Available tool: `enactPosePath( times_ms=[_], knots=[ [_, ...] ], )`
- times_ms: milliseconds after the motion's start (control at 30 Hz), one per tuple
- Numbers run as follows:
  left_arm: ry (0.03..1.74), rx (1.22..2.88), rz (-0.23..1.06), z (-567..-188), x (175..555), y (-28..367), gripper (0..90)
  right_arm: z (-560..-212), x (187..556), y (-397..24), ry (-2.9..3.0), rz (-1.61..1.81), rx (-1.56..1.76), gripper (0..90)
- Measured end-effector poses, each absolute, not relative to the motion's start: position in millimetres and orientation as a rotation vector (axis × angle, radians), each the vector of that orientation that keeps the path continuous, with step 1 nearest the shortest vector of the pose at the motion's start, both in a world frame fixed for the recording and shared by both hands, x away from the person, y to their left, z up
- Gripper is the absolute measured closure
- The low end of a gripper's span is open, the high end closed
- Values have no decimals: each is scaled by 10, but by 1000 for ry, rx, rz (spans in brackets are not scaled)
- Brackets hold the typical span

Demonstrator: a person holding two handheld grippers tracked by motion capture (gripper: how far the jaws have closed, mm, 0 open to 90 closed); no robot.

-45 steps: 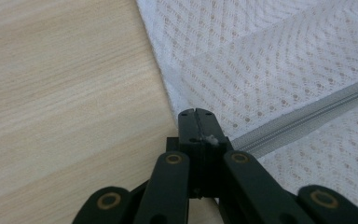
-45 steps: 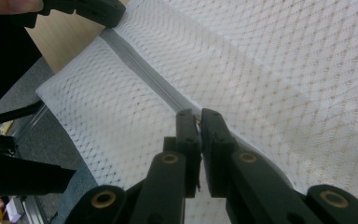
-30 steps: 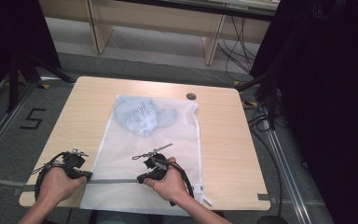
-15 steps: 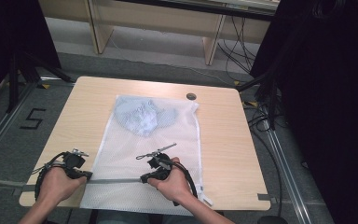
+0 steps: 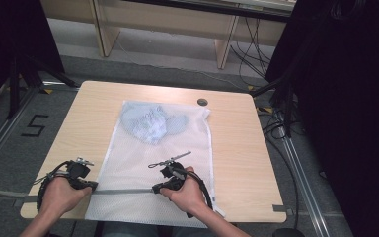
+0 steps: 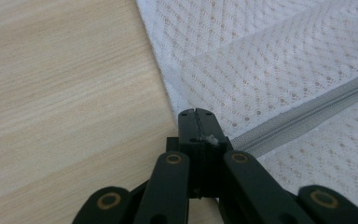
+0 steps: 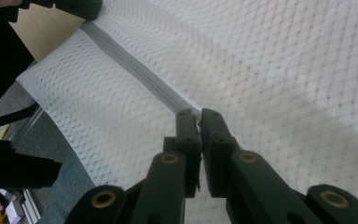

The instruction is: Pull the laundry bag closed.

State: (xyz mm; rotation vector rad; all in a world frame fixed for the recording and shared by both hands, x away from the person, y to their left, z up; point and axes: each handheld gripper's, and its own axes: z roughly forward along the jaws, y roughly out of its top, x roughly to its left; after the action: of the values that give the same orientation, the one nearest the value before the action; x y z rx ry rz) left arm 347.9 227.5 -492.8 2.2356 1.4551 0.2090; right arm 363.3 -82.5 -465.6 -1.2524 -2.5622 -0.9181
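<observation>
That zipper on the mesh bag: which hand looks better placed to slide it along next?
Probably the right. The right gripper is pinched on the zipper mid-bag, apparently at the slider, while the left gripper clamps the zipper's end at the mesh bag edge, steadying it.

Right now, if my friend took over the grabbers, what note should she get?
Left gripper: shut on the mesh bag's left edge, at the end of the zipper.
Right gripper: jaws pinched at the zipper partway along, apparently on the slider, which is too small to confirm.
Mesh bag: lies flat on the table, a light blue garment inside at its far end.
Done: garment is in the bag.
Left: probably working the zipper along; the pictures do not settle whether it is opening or closing.
</observation>
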Motion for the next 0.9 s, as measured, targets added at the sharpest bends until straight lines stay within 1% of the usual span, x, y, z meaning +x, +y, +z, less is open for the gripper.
enactPosePath(
  times_ms=[100, 333, 367, 433, 467, 500, 600, 667, 900],
  knots=[
    [1464, 2215, 216, -4937, 3477, 2265, 900, -4646, 3632, -842, -2560, -907, -1271, 871],
    [1468, 2243, 191, -4917, 3477, 2273, 900, -4639, 3642, -875, -2557, -907, -1279, 871],
    [1468, 2226, 210, -4929, 3472, 2266, 900, -4636, 3640, -877, -2560, -906, -1269, 871],
    [1468, 2244, 191, -4917, 3478, 2274, 900, -4634, 3638, -888, -2559, -906, -1276, 871],
    [1457, 2247, 201, -4920, 3481, 2278, 900, -4635, 3640, -893, -2558, -909, -1282, 871],
    [1461, 2223, 210, -4934, 3475, 2268, 900, -4639, 3644, -901, -2554, -908, -1274, 871],
    [1456, 2232, 211, -4930, 3480, 2274, 900, -4629, 3633, -912, -2544, -894, -1304, 871],
    [1474, 2204, 222, -4941, 3479, 2260, 900, -4630, 3633, -918, -2543, -901, -1291, 870],
    [1465, 2222, 208, -4933, 3474, 2265, 900, -4630, 3633, -939, -2552, -924, -1283, 870]
  ],
)
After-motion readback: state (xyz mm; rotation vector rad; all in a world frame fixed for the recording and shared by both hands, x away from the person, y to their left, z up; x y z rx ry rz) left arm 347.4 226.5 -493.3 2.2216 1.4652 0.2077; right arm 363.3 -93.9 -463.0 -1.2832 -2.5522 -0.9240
